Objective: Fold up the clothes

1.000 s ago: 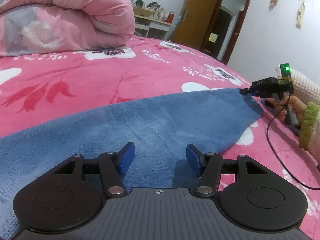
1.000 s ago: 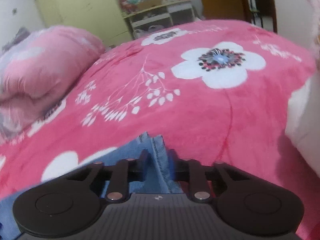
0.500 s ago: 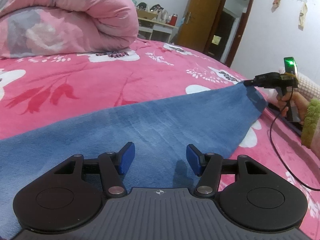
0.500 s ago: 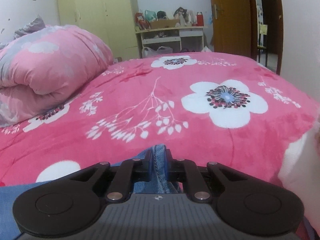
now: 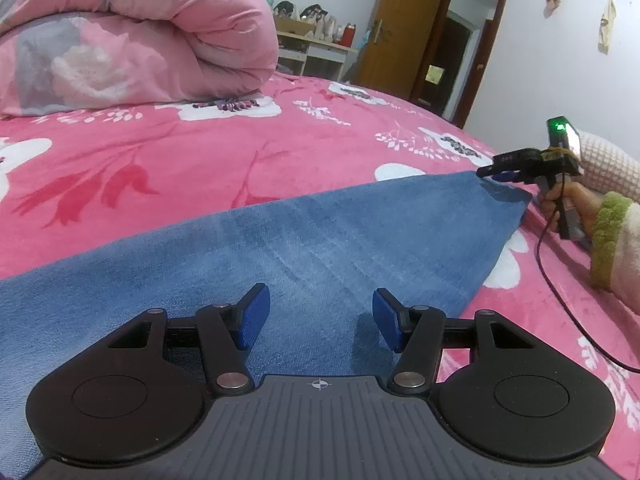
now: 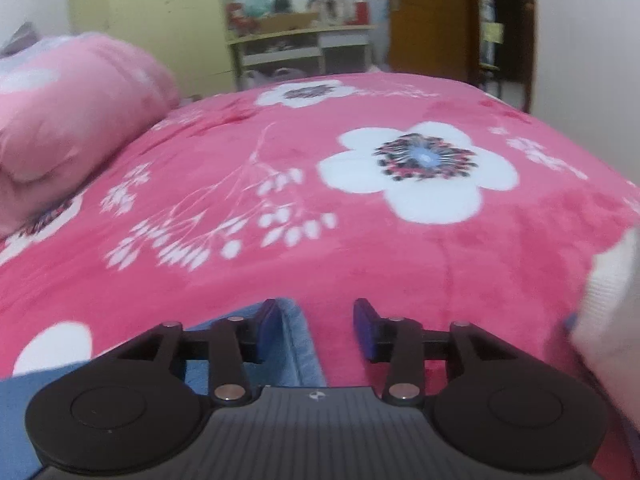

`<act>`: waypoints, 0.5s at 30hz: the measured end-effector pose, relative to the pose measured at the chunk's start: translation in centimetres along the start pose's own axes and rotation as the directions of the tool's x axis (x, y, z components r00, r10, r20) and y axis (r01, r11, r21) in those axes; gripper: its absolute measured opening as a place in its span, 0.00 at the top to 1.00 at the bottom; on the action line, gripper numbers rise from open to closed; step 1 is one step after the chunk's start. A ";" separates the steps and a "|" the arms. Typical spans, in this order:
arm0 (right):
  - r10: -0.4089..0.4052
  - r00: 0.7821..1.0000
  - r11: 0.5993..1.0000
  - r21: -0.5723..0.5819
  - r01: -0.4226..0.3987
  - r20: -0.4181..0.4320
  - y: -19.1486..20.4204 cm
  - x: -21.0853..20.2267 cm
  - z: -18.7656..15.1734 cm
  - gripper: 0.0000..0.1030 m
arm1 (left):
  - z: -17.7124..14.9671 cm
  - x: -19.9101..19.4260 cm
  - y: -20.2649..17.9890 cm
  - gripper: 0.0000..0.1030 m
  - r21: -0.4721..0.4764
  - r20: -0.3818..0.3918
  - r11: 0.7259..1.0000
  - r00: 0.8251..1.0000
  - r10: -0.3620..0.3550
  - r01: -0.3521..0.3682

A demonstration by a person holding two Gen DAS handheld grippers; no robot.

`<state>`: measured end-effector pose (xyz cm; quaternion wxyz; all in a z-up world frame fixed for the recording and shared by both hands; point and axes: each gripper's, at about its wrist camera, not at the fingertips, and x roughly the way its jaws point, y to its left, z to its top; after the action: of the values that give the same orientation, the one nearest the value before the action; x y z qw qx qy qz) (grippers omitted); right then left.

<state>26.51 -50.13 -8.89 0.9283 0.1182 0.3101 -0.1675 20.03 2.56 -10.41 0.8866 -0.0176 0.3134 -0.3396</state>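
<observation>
The right claw [image 6: 315,330], pinching the jeans [image 5: 320,248] hem half a second ago, is now spreading and letting it drop onto the bed [image 5: 200,160]. The left claw [image 5: 321,316] is hovering spread above the flattened denim, awaiting folding.

My right wrist view smeared by blur, shelf clutter [image 6: 304,4] unreadable, jeans [image 5: 280,256] cut off at my left view's edge, their far corner hidden behind my right gripper [image 5: 486,172].
</observation>
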 end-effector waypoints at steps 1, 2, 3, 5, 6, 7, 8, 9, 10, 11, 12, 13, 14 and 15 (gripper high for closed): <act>-0.015 1.000 1.000 0.011 0.014 0.022 -0.1 -0.8 0.1 0.59 | 0.0 0.0 0.0 0.44 -0.002 -0.001 1.000 1.000 -0.001 0.001; -0.029 0.999 0.999 0.023 0.028 0.044 -0.3 -1.5 0.2 0.59 | 0.0 0.0 0.0 0.44 -0.005 -0.001 1.000 1.000 -0.002 0.002; 0.000 0.998 0.999 0.036 -0.002 0.058 -0.4 -2.5 0.3 0.60 | 0.1 0.0 0.0 0.44 -0.010 -0.001 1.000 1.000 -0.003 0.003; 0.059 0.996 0.998 0.024 -0.061 0.060 -0.2 -4.5 0.2 0.60 | 0.2 0.0 0.2 0.44 -0.021 -0.002 1.000 1.000 -0.007 0.007; 0.089 0.994 0.996 0.018 -0.090 0.060 0.0 -5.5 0.2 0.61 | 0.2 0.0 0.2 0.44 -0.027 -0.002 1.000 1.000 -0.008 0.008; 0.127 0.991 0.992 -0.007 -0.126 0.049 0.3 -6.5 0.0 0.61 | 0.2 -0.1 0.3 0.44 -0.033 -0.002 0.999 1.000 -0.009 0.009; 0.158 0.987 0.987 -0.041 -0.157 0.027 0.8 -7.2 -0.4 0.61 | 0.2 -0.1 0.3 0.44 -0.039 -0.002 0.999 1.000 -0.010 0.010; 0.187 0.982 0.980 -0.075 -0.187 0.002 1.2 -7.9 -0.9 0.62 | 0.2 -0.2 0.4 0.44 -0.046 -0.002 0.999 1.000 -0.012 0.012; 0.216 0.976 0.970 -0.107 -0.217 -0.023 1.7 -8.6 -1.4 0.63 | 0.3 -0.2 0.5 0.44 -0.053 -0.003 0.998 1.000 -0.015 0.015; 0.231 0.971 0.959 -0.154 -0.238 -0.061 2.2 -8.8 -2.1 0.64 | 0.3 -0.2 0.6 0.44 -0.061 -0.003 0.998 1.000 -0.018 0.018; 0.219 0.972 0.956 -0.179 -0.232 -0.087 2.4 -8.6 -2.7 0.67 | 0.4 -0.2 0.7 0.44 -0.068 -0.005 0.997 1.000 -0.022 0.022; 0.206 0.972 0.953 -0.203 -0.225 -0.113 2.5 -8.3 -3.2 0.68 | 0.4 -0.2 0.8 0.44 -0.075 -0.006 0.997 1.000 -0.027 0.027; 0.128 0.982 0.962 -0.222 -0.157 -0.138 2.2 -7.3 -3.8 0.70 | 0.5 -0.3 0.9 0.44 -0.085 -0.007 0.996 0.999 -0.039 0.038; 0.046 0.987 0.971 -0.227 -0.080 -0.154 1.6 -6.4 -4.1 0.77 | 0.7 -0.5 1.0 0.44 -0.095 -0.006 0.994 0.999 -0.052 0.051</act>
<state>20.10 -45.81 -7.99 0.9151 0.0308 0.3915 -0.0912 20.71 3.50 -9.87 0.8744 -0.0661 0.3324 -0.3471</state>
